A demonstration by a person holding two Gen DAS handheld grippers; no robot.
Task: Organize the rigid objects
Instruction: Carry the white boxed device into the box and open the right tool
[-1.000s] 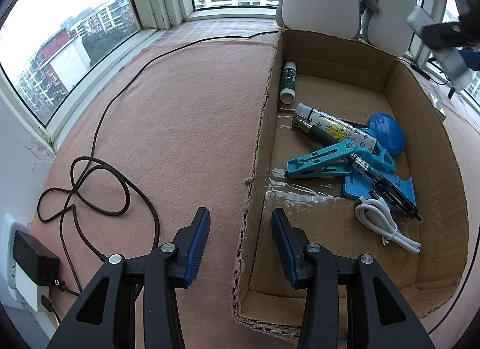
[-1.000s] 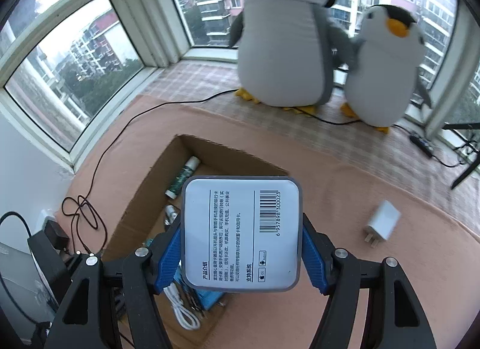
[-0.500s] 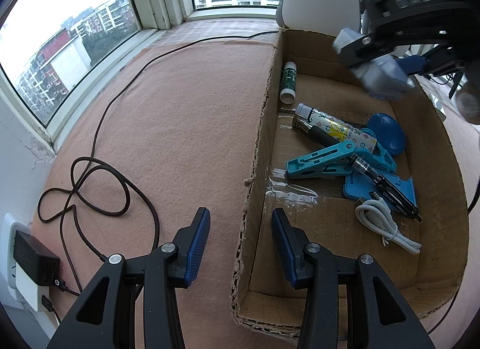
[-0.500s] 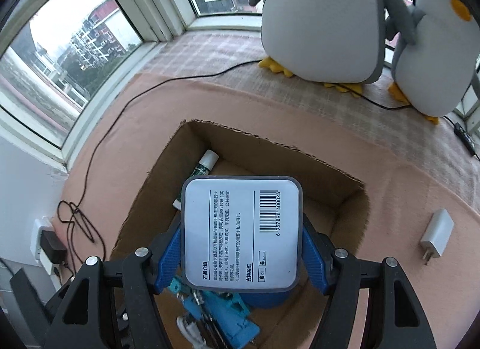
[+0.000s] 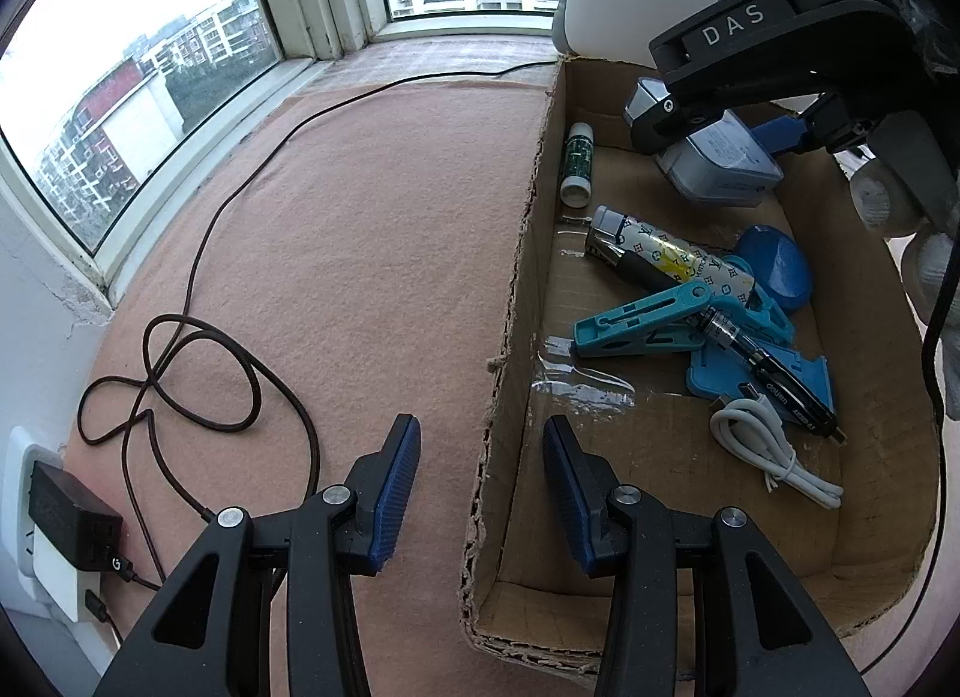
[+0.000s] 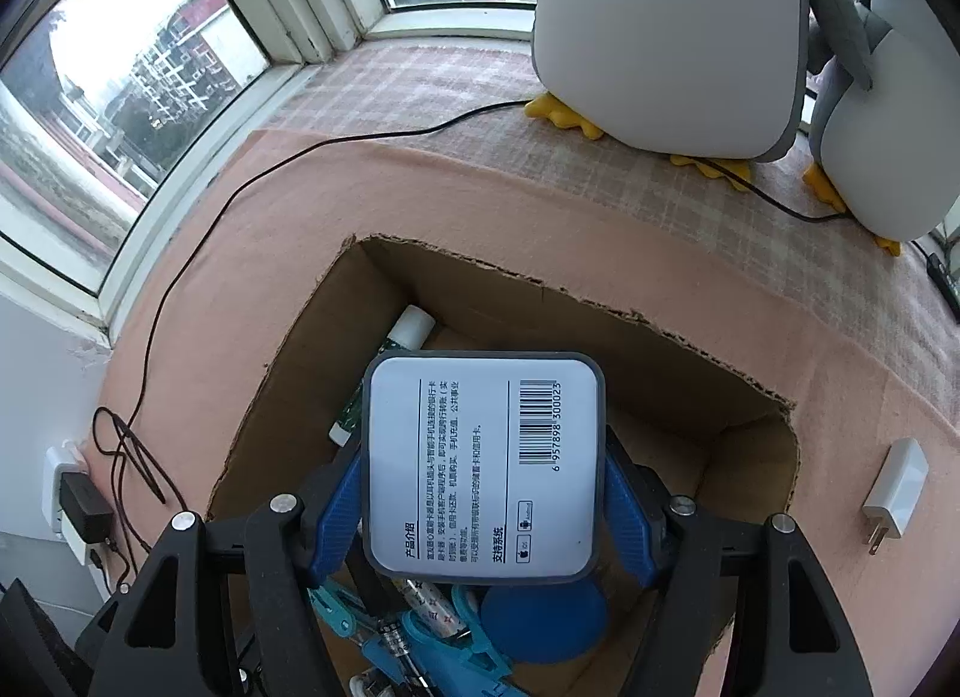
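Observation:
My right gripper (image 6: pixel 483 487) is shut on a grey box with a barcode label (image 6: pixel 480 463) and holds it low inside the far end of the cardboard box (image 6: pixel 456 283). In the left wrist view the grey box (image 5: pixel 717 163) hangs just above the carton floor. The carton (image 5: pixel 522 253) holds a green-white tube (image 5: pixel 577 163), a patterned cylinder (image 5: pixel 666 250), a teal clip (image 5: pixel 642 325), a blue round case (image 5: pixel 777 265), a black pen (image 5: pixel 774 373) and a white cable (image 5: pixel 774 457). My left gripper (image 5: pixel 480 493) is open, its fingers straddling the carton's near-left wall.
A white charger plug (image 6: pixel 894 487) lies on the pink mat right of the carton. Two plush penguins (image 6: pixel 666 31) stand by the window. A dark cable (image 5: pixel 192 373) coils on the mat to the left, by a wall socket with an adapter (image 5: pixel 66 523).
My right gripper has moved forward and down with the grey box, from above the carton to inside its far end. My left gripper has not moved.

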